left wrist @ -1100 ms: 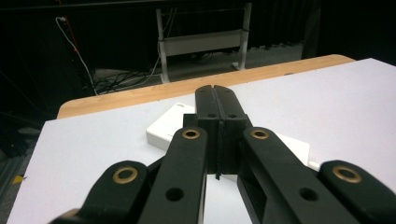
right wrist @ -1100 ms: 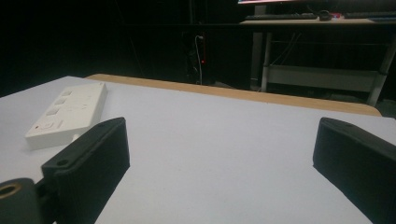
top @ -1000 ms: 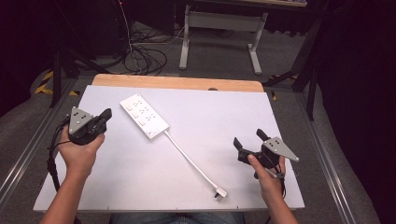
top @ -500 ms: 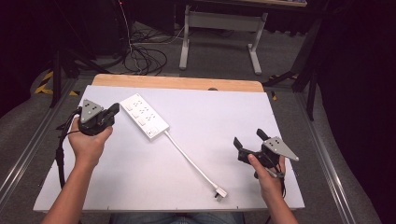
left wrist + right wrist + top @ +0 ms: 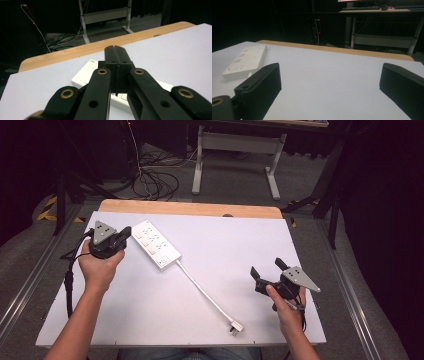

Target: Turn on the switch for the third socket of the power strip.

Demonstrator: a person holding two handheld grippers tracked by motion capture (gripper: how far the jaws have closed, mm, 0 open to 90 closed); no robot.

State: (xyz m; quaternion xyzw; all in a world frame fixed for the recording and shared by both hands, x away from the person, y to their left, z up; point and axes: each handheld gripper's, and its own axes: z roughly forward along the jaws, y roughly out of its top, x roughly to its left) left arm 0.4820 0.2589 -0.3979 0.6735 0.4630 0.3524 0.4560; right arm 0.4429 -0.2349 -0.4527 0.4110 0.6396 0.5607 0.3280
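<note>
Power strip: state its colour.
White, like its cable; the power strip shows best in the high view.

The left gripper [image 5: 125,236] sits at about nine o'clock, jaws pressed together, pointing toward two o'clock. The right gripper [image 5: 266,271] rests near four o'clock, jaws spread wide, aimed toward ten o'clock.
</note>
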